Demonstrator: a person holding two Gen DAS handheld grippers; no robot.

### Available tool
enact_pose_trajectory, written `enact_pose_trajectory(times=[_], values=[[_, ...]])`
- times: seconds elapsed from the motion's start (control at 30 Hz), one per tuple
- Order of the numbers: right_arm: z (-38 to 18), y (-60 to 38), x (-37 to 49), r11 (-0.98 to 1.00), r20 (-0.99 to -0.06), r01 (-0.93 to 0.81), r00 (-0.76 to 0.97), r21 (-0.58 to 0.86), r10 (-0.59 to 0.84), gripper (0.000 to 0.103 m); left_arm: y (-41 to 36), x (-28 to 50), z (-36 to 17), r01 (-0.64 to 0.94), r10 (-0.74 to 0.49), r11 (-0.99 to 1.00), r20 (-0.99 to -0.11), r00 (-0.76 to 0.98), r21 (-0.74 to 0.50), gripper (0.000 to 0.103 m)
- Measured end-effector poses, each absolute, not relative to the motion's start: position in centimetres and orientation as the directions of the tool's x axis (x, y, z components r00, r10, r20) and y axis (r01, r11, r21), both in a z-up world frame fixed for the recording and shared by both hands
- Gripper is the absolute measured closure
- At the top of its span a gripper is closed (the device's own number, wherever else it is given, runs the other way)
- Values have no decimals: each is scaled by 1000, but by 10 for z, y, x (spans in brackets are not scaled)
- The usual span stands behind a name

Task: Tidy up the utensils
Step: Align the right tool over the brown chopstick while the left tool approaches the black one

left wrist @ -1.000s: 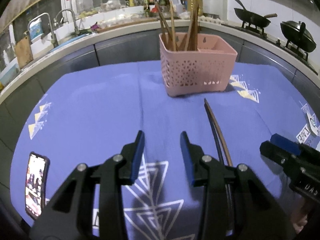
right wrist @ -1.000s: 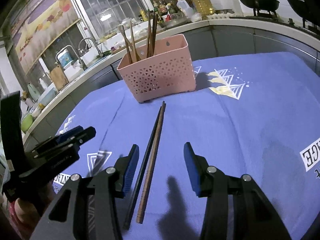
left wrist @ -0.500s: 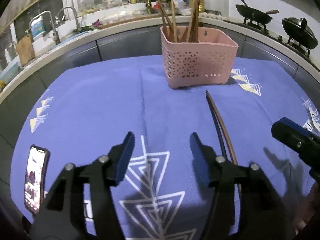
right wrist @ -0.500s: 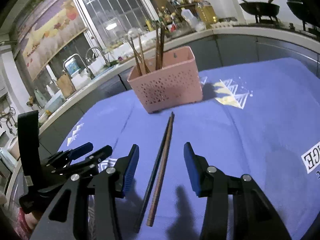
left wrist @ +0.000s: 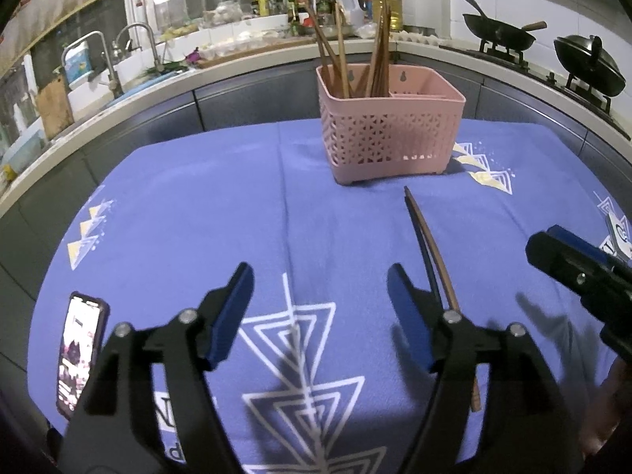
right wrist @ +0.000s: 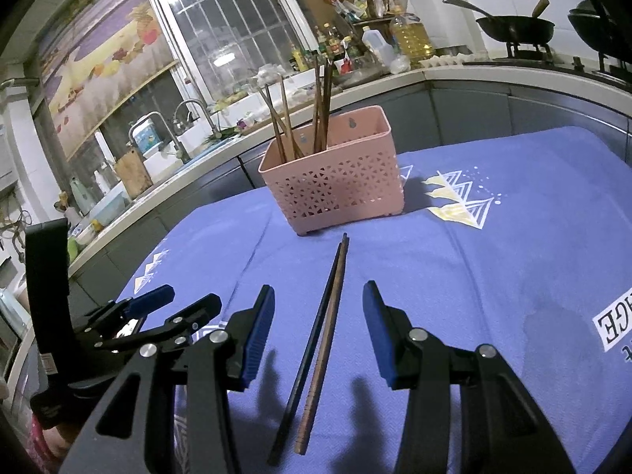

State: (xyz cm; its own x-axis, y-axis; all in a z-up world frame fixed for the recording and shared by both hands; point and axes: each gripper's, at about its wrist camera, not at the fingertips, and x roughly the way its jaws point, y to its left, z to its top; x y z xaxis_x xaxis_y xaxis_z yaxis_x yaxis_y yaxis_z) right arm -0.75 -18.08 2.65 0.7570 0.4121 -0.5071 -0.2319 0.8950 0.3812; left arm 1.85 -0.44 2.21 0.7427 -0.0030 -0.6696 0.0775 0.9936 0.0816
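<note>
Left gripper [left wrist: 320,312]: jaws apart, empty | right gripper [right wrist: 318,331]: jaws apart, empty | black and brown wooden chopsticks [right wrist: 320,339]: flat on blue patterned tablecloth [right wrist: 513,260], before pink perforated plastic basket [right wrist: 335,185]

A barred window [right wrist: 233,35] fills the upper centre, with a bright light reflected in it. A fruit mural [right wrist: 98,47] hangs at upper left. A pale counter [left wrist: 245,67] curves across the frame over grey cabinets [left wrist: 252,98]. A sink with tap [left wrist: 138,43] sits at left; woks [left wrist: 501,35] rest on a stove at upper right. Bottles [right wrist: 407,35] crowd the back corner.
</note>
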Motion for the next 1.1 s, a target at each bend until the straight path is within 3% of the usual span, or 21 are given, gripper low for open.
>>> enact_pose_trajectory(times=[1.1], values=[[17, -183, -4, 902, -532, -205, 749, 381, 395, 56, 6, 16, 24, -10, 64, 996, -656, 752, 86, 6]])
